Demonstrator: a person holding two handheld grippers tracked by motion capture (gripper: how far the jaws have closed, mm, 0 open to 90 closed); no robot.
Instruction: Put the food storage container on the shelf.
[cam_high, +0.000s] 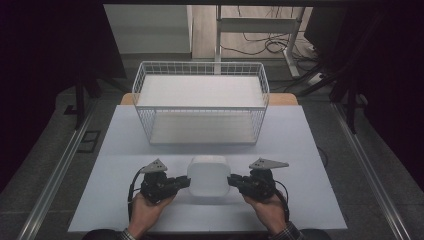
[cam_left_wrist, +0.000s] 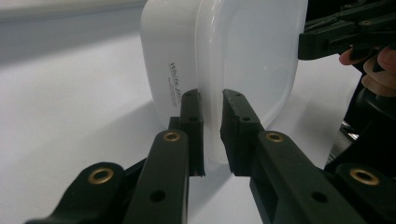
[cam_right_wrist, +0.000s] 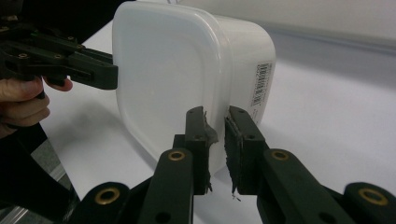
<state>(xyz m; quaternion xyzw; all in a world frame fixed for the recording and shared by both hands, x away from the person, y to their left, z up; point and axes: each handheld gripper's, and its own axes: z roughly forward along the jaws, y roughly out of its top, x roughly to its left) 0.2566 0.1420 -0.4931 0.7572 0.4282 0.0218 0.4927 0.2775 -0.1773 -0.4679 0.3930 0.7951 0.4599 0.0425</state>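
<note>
The white rounded plastic container (cam_high: 208, 175) is clamped at nine and three o'clock by the nearly closed left gripper (cam_high: 186, 181) and right gripper (cam_high: 231, 181), presumably for a balanced lift.

Small print on the white plastic tub (cam_left_wrist: 219, 60) is too blurred to read, and its top edge runs out of frame.

You hold a white plastic container (cam_high: 208, 175), smooth and faintly glossy, its lid translucent. Your tongs' pads (cam_right_wrist: 198, 135) are matt black, one frayed at its edge. The worktop (cam_high: 300, 150) looks matt; the basket (cam_high: 200, 100) is white-coated wire.
</note>
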